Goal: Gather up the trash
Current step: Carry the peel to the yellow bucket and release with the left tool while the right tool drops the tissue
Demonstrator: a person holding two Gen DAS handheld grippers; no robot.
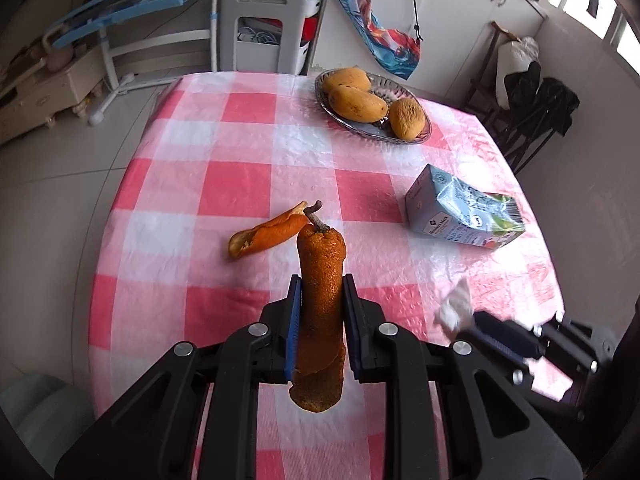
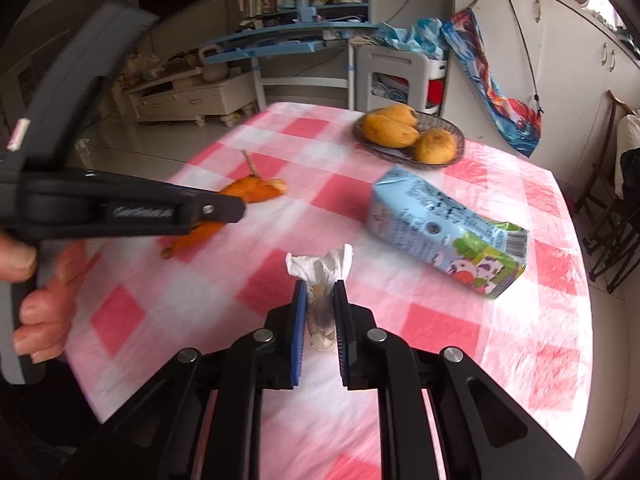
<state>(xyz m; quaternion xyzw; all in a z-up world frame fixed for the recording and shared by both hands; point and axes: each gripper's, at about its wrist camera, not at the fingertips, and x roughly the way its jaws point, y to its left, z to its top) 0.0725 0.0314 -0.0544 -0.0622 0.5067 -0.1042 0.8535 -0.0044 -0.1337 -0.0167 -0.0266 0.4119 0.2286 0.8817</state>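
Peel and tissue are already in your jaws — your left gripper is clamped on a long orange peel, your right gripper pinched tight on a crumpled tissue, both just above the tabletop. Left lying — a second peel strip and the milk carton; no bin is in sight.

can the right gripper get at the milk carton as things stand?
Probably not yet. The path to the milk carton looks clear, but the right gripper is shut on a crumpled tissue, so its fingers are occupied.
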